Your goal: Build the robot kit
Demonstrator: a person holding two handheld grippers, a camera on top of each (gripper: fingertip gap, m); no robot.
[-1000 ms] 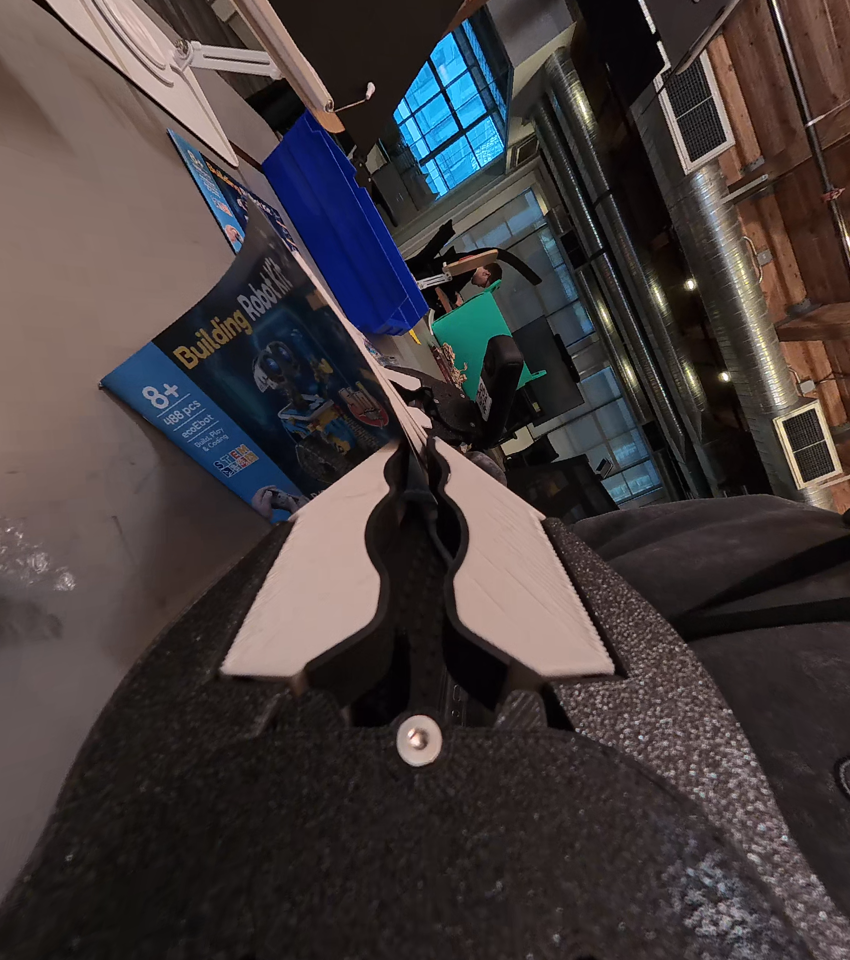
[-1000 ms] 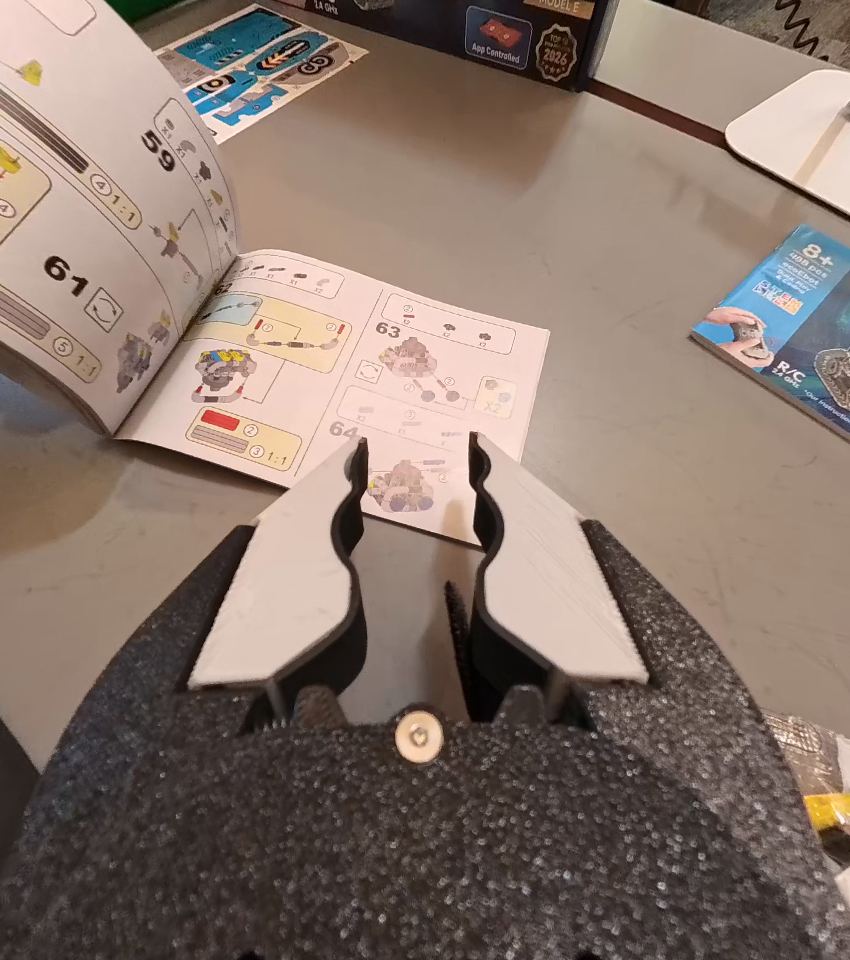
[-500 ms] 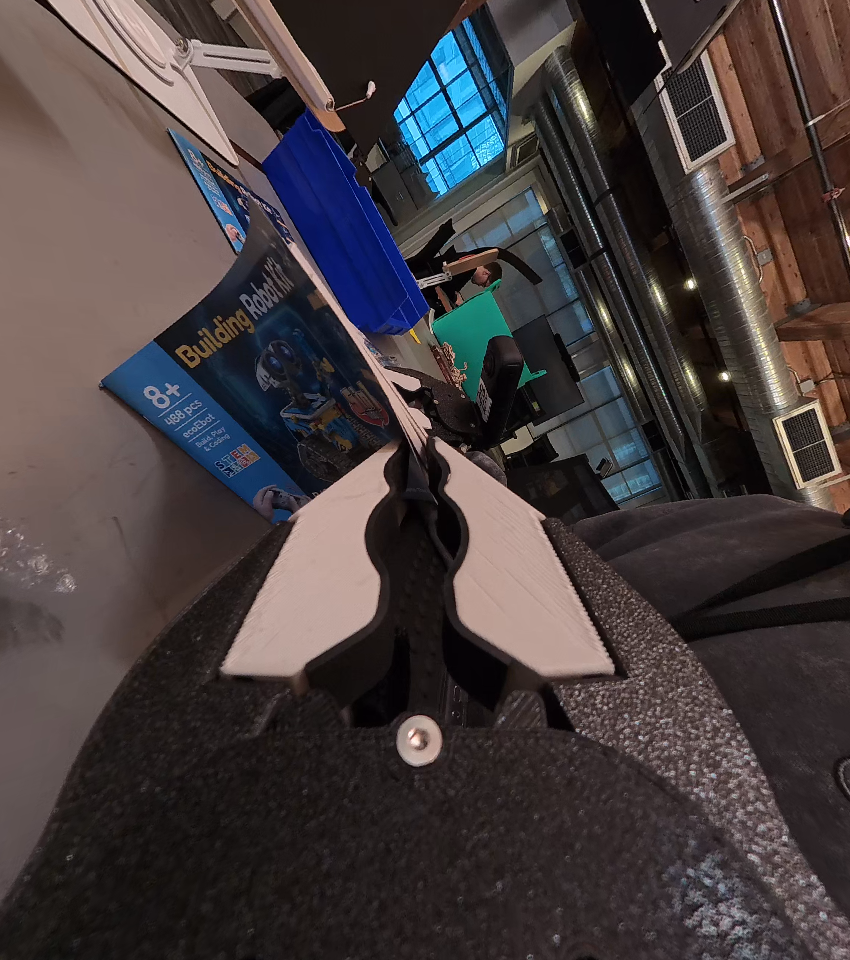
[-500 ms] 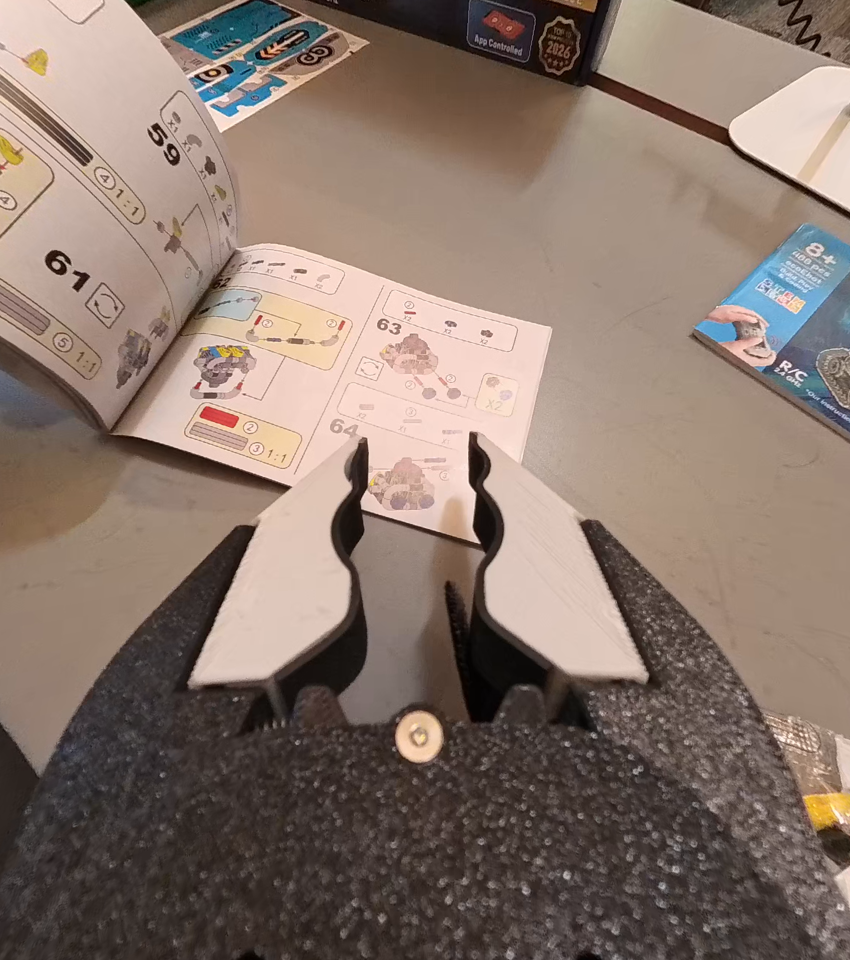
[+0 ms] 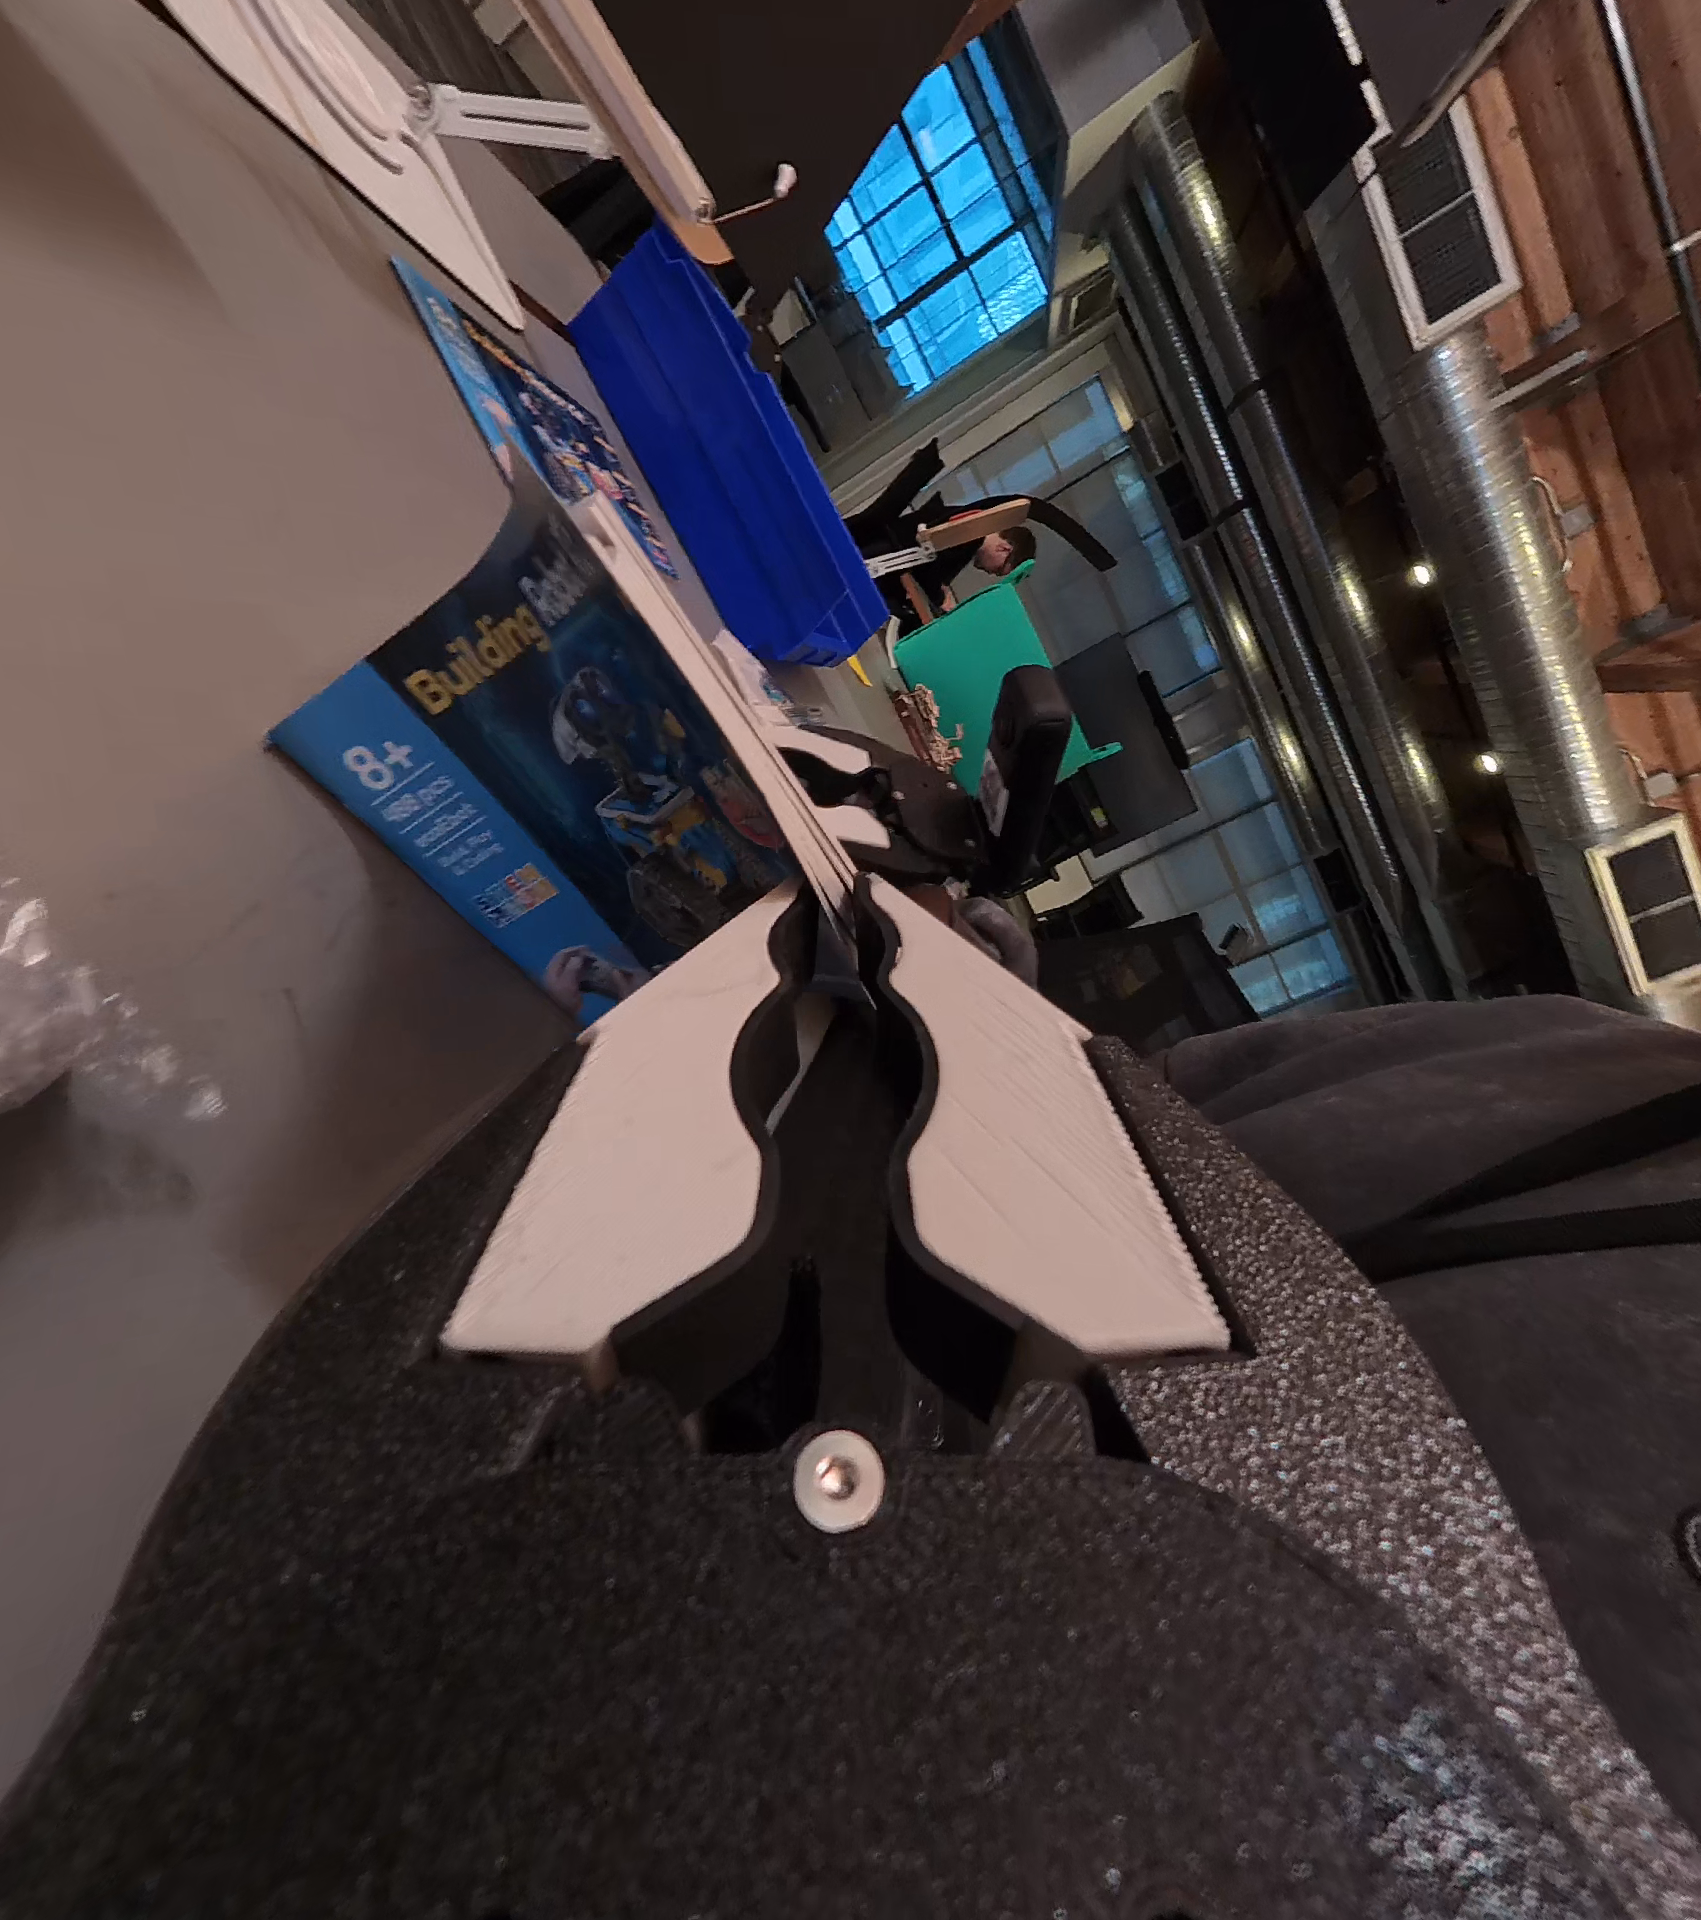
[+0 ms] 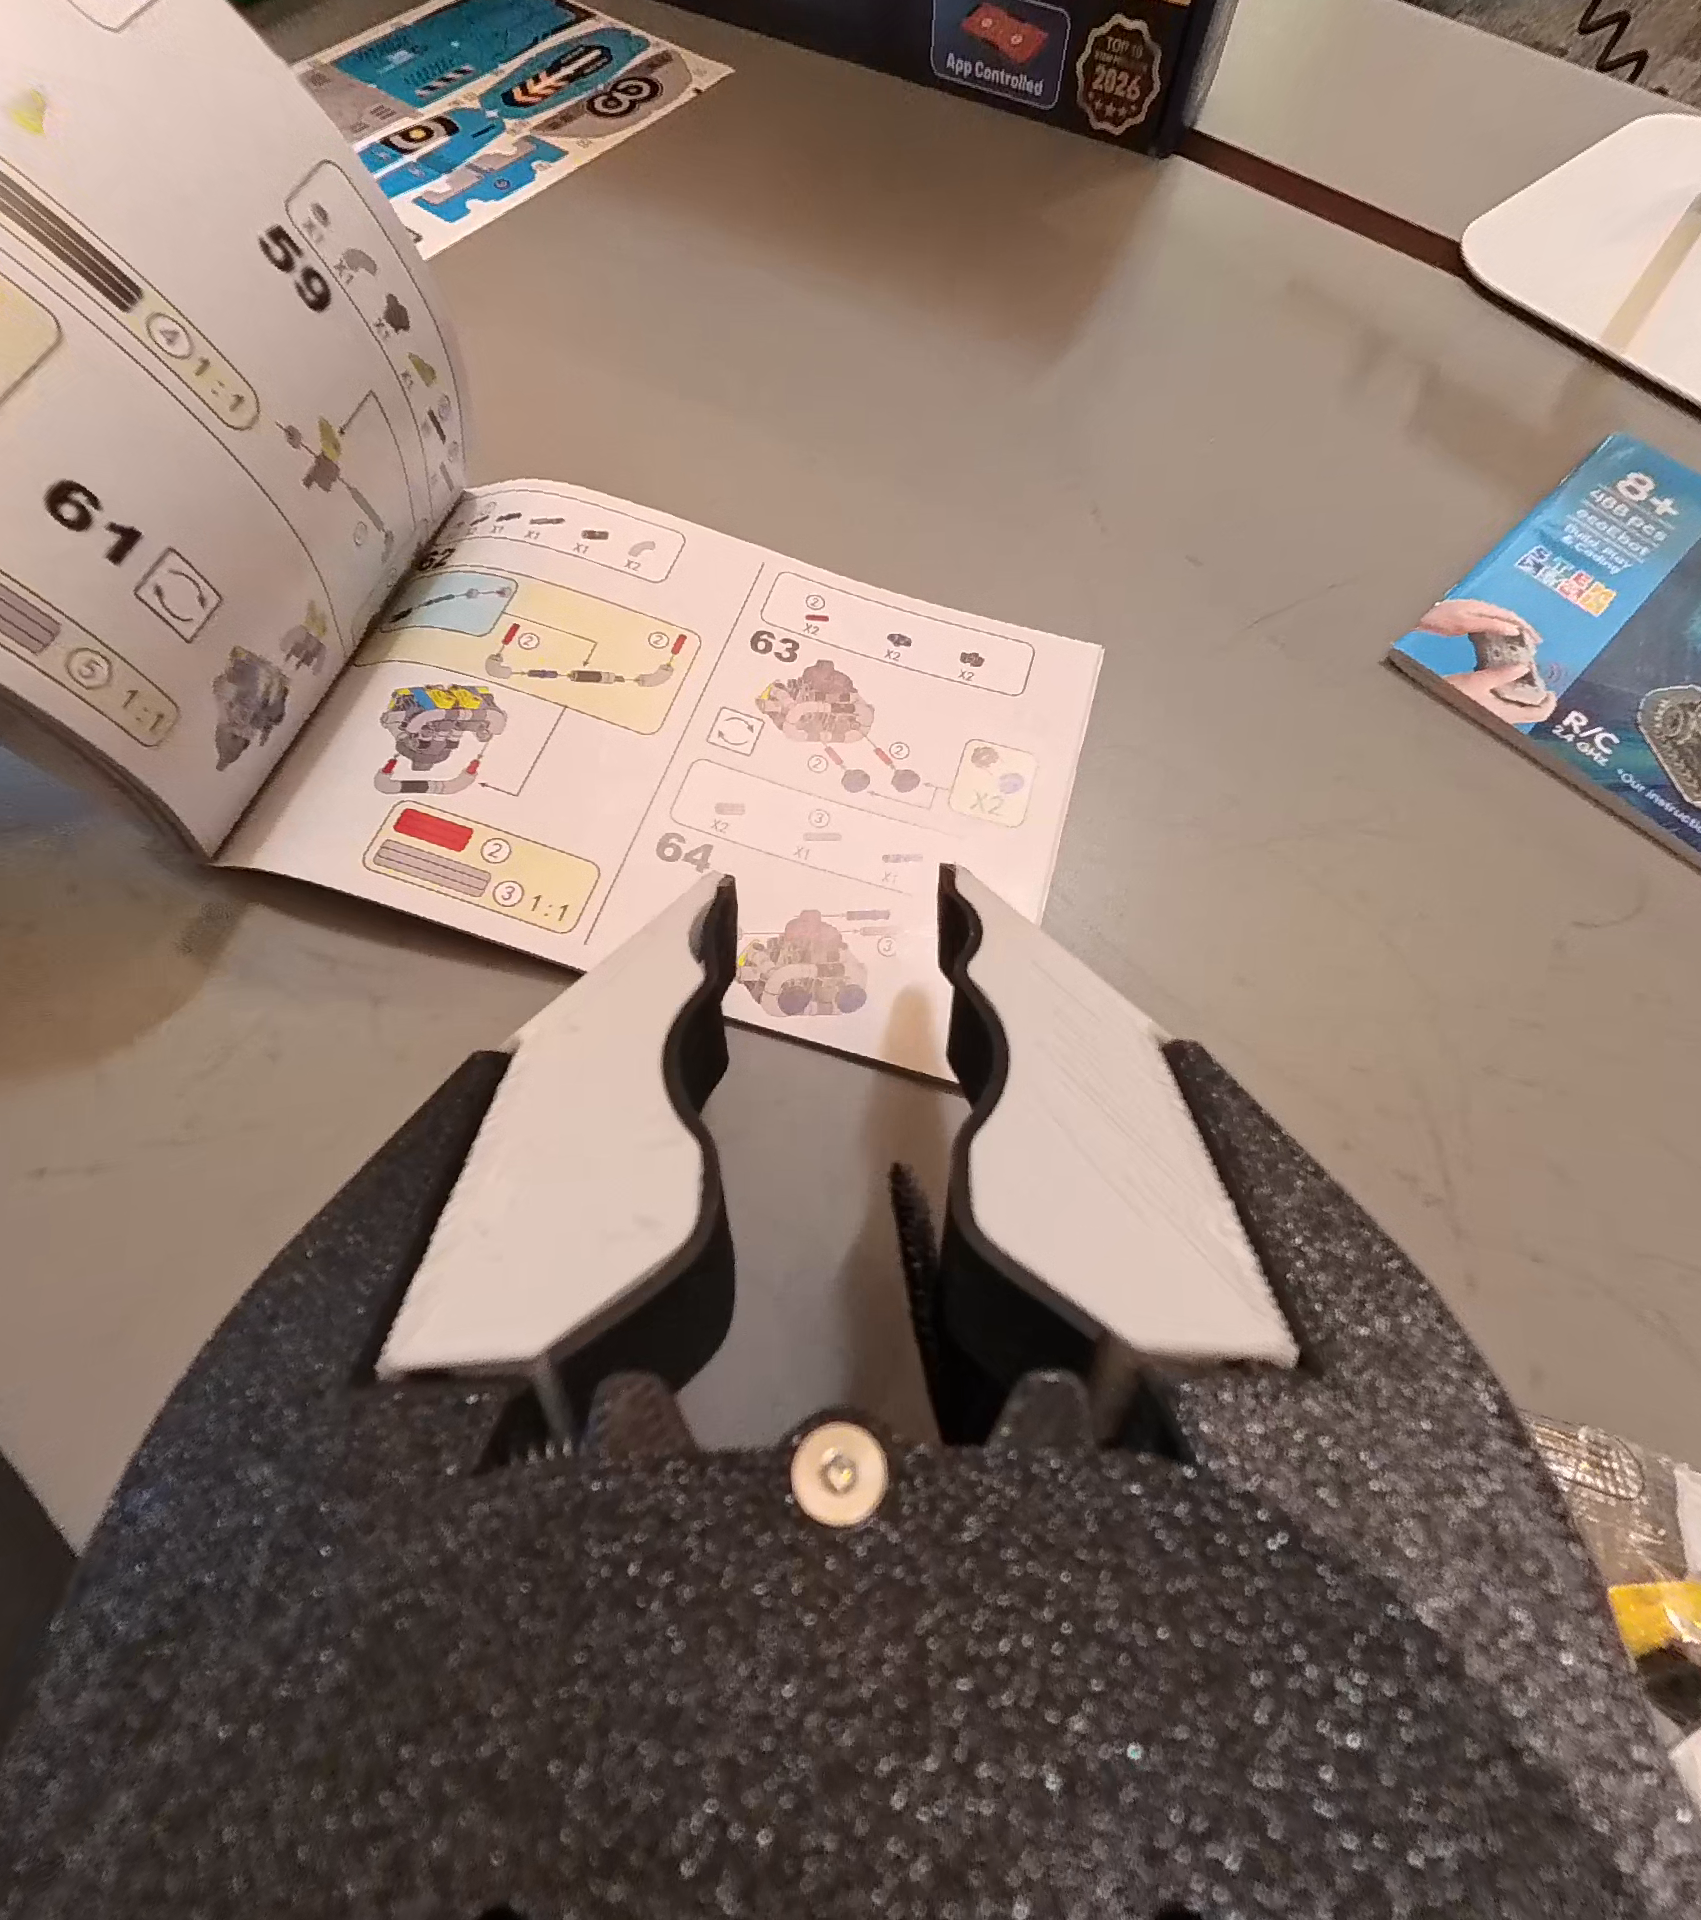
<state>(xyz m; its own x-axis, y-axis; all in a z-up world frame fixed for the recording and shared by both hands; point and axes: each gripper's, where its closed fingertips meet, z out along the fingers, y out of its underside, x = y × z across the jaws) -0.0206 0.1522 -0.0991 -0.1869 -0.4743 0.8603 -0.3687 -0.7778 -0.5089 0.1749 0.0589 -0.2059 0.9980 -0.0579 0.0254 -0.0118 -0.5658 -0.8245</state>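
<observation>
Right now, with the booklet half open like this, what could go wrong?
The left tool pinches the lifted pages only near their edge. They are bent in a strong curve, so they may slip out and fall back.
The right tool is open above the near corner of the flat page. Pressing there could crease it or slide it on the grey table.

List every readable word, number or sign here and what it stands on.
I will not quote writing; these things bear it:
White open instruction booklet: large step numbers and small part counts, legible.
Blue glossy booklet: cover lettering, cut off at the edge.
Dark cardboard box: two printed badges, legible.
Blue-and-white sticker sheet: too small to read.
Blue printed cover: large title legible, small lines blurred.
</observation>
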